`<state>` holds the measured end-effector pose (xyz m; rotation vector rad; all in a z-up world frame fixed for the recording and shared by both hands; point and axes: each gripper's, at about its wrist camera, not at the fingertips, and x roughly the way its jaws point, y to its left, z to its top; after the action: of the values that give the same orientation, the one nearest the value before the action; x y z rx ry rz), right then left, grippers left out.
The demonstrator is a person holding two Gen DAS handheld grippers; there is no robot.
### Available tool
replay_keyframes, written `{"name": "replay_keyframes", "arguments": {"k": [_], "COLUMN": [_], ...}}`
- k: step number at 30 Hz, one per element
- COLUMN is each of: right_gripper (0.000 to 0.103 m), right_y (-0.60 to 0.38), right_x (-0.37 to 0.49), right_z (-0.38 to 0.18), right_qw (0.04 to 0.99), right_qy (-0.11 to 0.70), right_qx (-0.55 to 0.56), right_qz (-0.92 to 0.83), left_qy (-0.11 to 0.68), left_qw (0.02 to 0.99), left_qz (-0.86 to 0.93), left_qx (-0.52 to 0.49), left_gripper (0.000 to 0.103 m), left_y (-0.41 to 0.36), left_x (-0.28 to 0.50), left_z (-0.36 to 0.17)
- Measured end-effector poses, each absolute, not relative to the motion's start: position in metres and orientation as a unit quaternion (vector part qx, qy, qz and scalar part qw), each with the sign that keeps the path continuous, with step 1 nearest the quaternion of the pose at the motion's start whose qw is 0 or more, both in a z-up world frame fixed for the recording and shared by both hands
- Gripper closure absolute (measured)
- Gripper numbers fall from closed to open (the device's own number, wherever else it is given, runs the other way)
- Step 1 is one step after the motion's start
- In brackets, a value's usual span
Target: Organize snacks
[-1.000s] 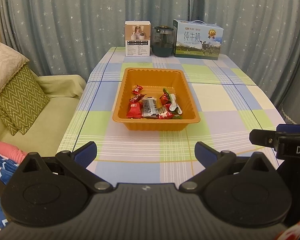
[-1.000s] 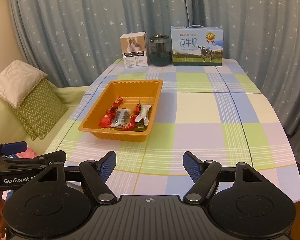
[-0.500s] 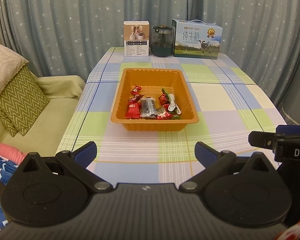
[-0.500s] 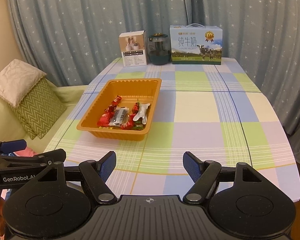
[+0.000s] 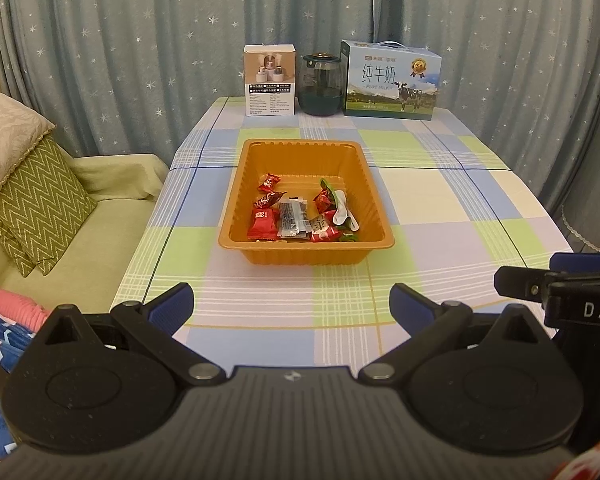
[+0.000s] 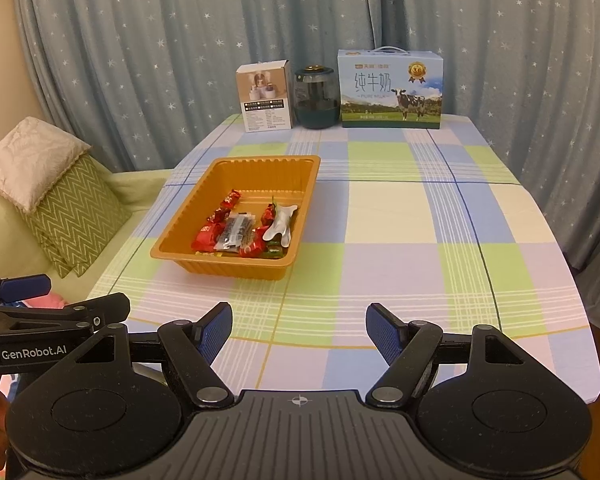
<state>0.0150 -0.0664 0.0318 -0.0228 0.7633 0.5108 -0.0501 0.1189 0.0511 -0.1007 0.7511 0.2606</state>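
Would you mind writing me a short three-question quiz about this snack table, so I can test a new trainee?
1. True or false: both the left gripper and the right gripper are open and hold nothing.
2. Where do the wrapped snacks lie? A) scattered on the tablecloth B) in the orange tray C) on the sofa
3. Fill in: at the far edge of the table, the dark glass jar stands between the small white box and the ____ carton.

Key: 1 true; 2 B; 3 milk.
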Motion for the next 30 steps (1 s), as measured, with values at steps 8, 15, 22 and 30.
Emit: {"name": "replay_keyframes", "arguments": {"k": [8,15,22,30], "right_gripper": [0.029,0.029,0.029,0.029], "right_y": [-0.0684,-0.07,-0.0697,-0.0708], "right_x": [0.0154,0.0164,0.0162,0.0153], "right_z": [0.0308,0.0308,0.0297,0.0285], "right_qw": [0.896,0.897,0.896,0.896], "right_qy": [0.369,0.37,0.372,0.373], "right_qx": [-0.01,-0.007,-0.006,-0.004], "right_qz": [0.246,0.243,0.241,0.24], "left_qy": [0.365,0.366,0.366,0.367], "left_qw": [0.921,0.921,0.921,0.921], "left_qz": [0.127,0.126,0.125,0.124], "left_qx": [-0.049,-0.048,-0.048,-0.048], "left_gripper": [0.0,0.0,0.0,0.0], "left_y": [0.1185,0.1166,0.1148,0.1138], "left_x": [-0.0501,-0.0489,-0.048,-0.0482], "left_z": [0.0508,0.0514,0.0511,0.0507]}}
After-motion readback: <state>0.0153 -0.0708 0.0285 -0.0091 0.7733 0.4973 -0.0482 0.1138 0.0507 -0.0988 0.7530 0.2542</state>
